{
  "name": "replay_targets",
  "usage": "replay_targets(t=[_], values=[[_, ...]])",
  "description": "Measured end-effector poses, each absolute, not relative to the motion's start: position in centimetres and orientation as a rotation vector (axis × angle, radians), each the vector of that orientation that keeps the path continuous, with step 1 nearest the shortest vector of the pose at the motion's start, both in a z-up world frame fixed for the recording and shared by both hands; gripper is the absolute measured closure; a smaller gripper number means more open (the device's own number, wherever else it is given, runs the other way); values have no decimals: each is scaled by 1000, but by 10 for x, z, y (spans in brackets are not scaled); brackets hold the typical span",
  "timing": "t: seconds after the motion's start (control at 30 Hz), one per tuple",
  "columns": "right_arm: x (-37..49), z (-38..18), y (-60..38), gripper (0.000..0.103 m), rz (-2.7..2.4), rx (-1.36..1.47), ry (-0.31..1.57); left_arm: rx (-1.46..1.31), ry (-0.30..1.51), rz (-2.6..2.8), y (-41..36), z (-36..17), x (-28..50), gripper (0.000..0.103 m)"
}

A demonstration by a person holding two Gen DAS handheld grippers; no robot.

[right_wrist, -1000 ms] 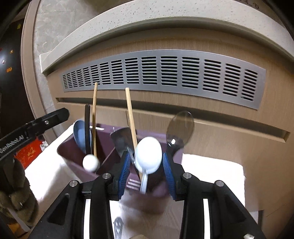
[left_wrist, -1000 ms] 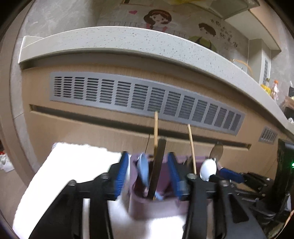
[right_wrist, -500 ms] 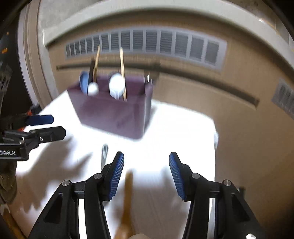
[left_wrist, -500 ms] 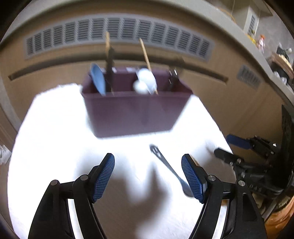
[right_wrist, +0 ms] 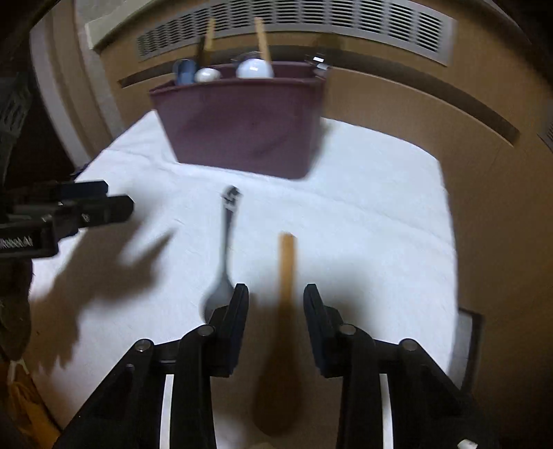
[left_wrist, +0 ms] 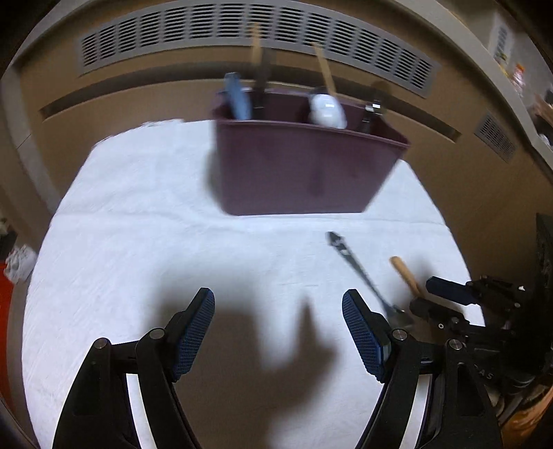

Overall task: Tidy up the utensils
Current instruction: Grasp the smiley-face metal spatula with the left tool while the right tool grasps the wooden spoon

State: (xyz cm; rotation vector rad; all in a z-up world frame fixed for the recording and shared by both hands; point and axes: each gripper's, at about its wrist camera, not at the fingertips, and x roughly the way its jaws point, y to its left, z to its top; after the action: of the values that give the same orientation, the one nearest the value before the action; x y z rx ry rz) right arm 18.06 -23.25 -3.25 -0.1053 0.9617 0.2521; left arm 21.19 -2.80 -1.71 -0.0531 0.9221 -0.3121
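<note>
A dark purple utensil holder (left_wrist: 304,169) (right_wrist: 242,121) stands at the far side of a white cloth (left_wrist: 155,224) (right_wrist: 373,214). It holds chopsticks, a blue spoon (left_wrist: 238,98), white spoons (left_wrist: 326,108) (right_wrist: 254,68) and a dark utensil. A metal spoon (left_wrist: 359,273) (right_wrist: 226,248) and a wooden spoon (left_wrist: 404,274) (right_wrist: 285,304) lie on the cloth. My left gripper (left_wrist: 278,311) is open and empty above the cloth. My right gripper (right_wrist: 275,300) is open with the wooden spoon between its fingers; it also shows in the left wrist view (left_wrist: 446,297).
A wooden counter front with a grey vent grille (left_wrist: 242,31) (right_wrist: 311,24) rises behind the cloth. The left gripper shows at the left of the right wrist view (right_wrist: 86,207). The cloth's edges drop off left and right.
Both grippers have pulled back from the holder and opened, leaving their utensils in it. The right gripper has lowered over the wooden spoon.
</note>
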Motion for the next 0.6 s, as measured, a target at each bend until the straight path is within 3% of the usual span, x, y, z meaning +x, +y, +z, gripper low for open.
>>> replay_targets(t=[0.4, 0.6], values=[[267, -40, -176, 75, 284, -188, 983, -107, 964, -240, 19, -22, 216, 25], [260, -31, -175, 75, 286, -237, 977, -107, 1016, -349, 3, -25, 209, 25]])
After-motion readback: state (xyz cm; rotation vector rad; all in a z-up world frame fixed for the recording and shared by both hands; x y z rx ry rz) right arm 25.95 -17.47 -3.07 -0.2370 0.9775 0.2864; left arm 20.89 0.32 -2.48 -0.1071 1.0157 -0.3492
